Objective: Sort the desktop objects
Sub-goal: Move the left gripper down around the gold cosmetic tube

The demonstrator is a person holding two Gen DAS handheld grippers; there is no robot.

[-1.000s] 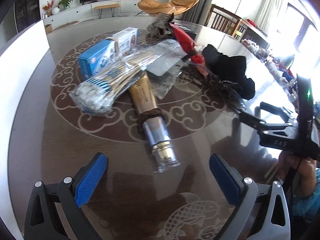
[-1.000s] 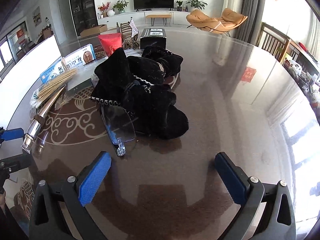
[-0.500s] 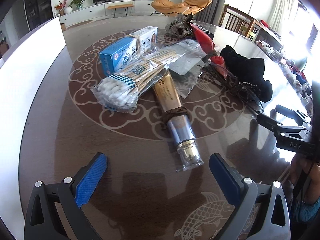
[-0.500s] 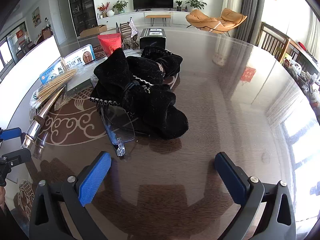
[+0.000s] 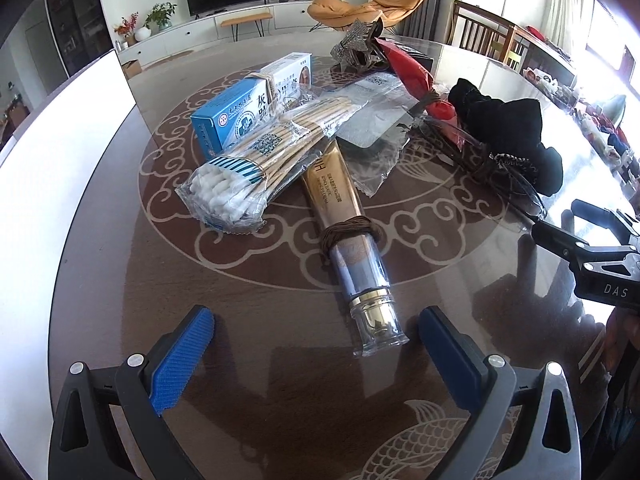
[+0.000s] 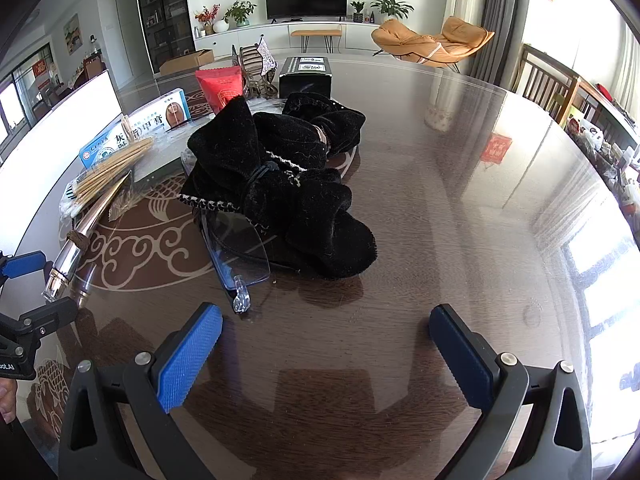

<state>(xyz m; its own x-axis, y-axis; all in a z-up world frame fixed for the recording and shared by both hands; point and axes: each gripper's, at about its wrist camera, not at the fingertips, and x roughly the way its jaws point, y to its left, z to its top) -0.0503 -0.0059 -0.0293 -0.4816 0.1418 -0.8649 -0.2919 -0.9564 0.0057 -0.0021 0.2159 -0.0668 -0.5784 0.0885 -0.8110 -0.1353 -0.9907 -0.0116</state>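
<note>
Left wrist view: gold tube (image 5: 347, 236) lies just ahead — left hand-held gripper (image 5: 316, 344) wide, empty.

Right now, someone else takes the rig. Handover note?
Left gripper: open, empty, low over the table, its fingers either side of the gold tube's clear cap.
Right gripper: open, empty, facing the black velvet bows and clear glasses.
Cotton swabs and blue box lie piled beside the tube.
Done: nothing visibly sorted. Left: everything, probably the tube first.
</note>
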